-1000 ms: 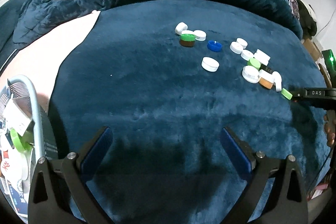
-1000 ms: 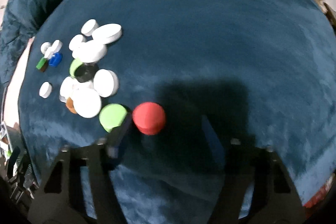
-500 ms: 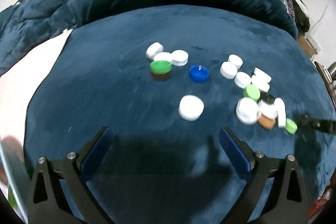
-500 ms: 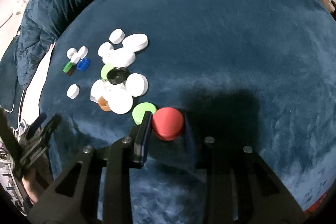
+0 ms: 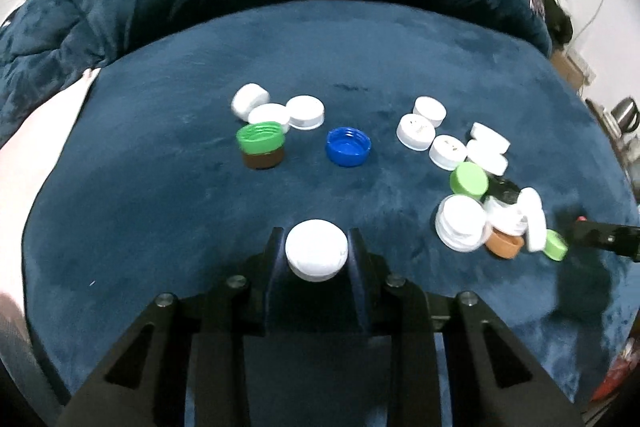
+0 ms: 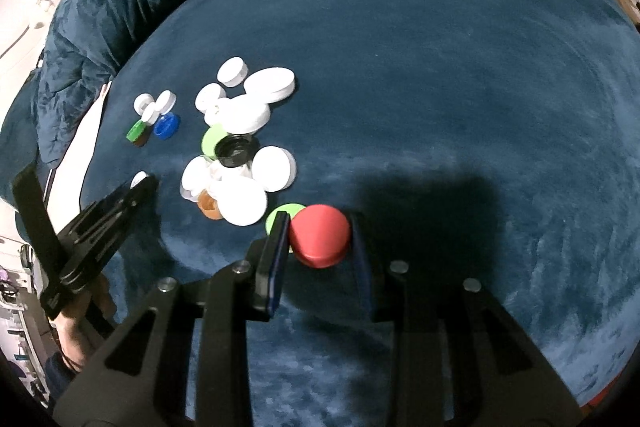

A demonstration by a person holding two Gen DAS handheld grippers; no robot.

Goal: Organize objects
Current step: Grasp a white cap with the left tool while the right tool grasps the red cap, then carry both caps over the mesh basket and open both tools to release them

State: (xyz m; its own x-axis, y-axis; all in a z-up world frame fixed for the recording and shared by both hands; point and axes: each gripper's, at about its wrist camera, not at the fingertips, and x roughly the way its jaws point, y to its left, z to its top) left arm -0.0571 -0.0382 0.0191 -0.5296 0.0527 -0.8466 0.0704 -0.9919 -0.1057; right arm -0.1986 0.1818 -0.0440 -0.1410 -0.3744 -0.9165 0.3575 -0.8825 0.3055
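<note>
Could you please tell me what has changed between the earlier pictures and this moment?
The left gripper came forward over the blanket and closed its jaws on the lone white cap, having stood wide open before. The right gripper closed on the red cap and holds it. The blue cap, the green-on-brown stack and the other caps lie as before.

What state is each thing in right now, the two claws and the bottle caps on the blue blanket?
Left claw: shut on the white cap.
Right claw: shut on the red cap.
Blue cap: lying open side up.
Green cap: open side up, stacked on a brown cap.
Black cap: open side up in the pile.
</note>
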